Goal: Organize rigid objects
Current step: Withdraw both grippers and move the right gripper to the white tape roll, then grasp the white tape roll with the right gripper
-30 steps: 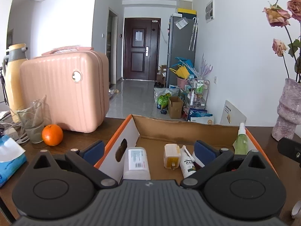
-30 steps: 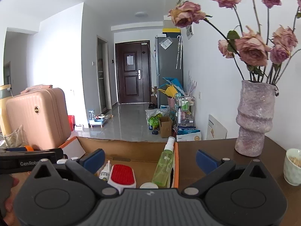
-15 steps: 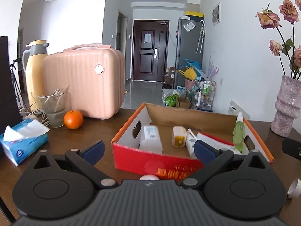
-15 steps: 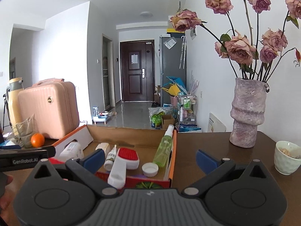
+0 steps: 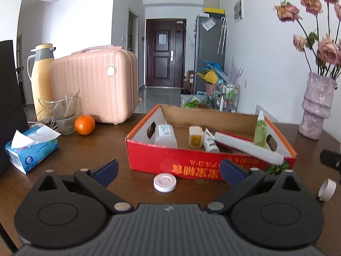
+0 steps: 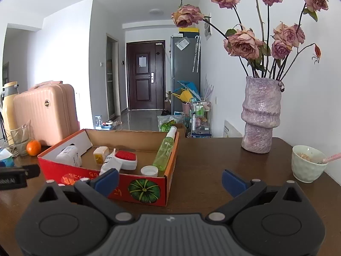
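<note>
Both grippers, left (image 5: 168,168) and right (image 6: 169,180), are wide open and empty; next, the left should pick the white disc (image 5: 164,182) before the box (image 5: 191,164).

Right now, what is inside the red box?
Inside the red box: white bottle, yellow case, small tube, red-topped brush, white cap, green spray bottle. Its near wall hides the front floor.

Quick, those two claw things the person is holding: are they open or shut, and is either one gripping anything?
Left gripper: open, holding nothing; white round lid lies on the table between its fingers.
Right gripper: open, holding nothing.
</note>
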Action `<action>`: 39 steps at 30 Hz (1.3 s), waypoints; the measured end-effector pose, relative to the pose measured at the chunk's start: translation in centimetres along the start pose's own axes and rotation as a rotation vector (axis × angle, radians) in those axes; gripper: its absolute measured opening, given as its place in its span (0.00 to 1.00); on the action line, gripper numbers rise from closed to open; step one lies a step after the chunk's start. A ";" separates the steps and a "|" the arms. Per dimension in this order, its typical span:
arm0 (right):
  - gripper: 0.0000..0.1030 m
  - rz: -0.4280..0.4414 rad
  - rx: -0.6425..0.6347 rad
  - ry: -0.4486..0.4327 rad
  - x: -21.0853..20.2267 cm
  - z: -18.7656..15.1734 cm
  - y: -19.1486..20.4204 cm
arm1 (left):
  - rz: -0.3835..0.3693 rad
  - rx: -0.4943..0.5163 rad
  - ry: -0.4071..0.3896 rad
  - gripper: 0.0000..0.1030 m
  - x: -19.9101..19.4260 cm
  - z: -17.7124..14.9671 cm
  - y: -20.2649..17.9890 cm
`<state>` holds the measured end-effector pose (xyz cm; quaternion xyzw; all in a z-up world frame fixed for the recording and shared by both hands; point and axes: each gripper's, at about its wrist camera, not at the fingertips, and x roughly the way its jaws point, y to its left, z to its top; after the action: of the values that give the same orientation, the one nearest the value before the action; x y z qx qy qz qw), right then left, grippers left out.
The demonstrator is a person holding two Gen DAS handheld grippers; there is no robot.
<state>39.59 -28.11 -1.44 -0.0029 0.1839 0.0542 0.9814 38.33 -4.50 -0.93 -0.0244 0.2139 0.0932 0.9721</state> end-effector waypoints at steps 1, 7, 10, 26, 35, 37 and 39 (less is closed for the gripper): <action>1.00 0.001 -0.003 0.003 -0.1 0.0 -0.1 | -0.001 0.003 0.008 1.00 0.1 -0.2 -0.1; 1.00 -0.024 -0.022 0.044 -0.4 -1.2 -1.1 | -0.023 0.004 0.033 1.00 -0.4 -1.0 0.1; 1.00 -0.047 -0.027 0.105 0.2 -2.6 -2.1 | -0.042 -0.001 0.047 1.00 -0.7 -1.3 0.3; 0.98 -0.164 0.054 0.303 5.9 -5.7 -6.8 | -0.067 0.012 0.116 1.00 -0.1 -2.5 0.3; 0.24 -0.108 0.102 0.309 7.2 -5.6 -7.8 | -0.066 0.008 0.117 1.00 0.0 -2.4 0.2; 0.24 -0.104 0.105 0.293 6.9 -5.6 -7.7 | -0.066 0.005 0.118 1.00 0.0 -2.4 0.3; 0.24 -0.112 0.096 0.274 6.6 -5.5 -7.5 | -0.066 0.002 0.120 1.00 0.1 -2.4 0.4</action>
<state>44.55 -34.99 -9.12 0.0262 0.3179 -0.0103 0.9477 37.34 -4.29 -3.16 -0.0361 0.2710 0.0594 0.9601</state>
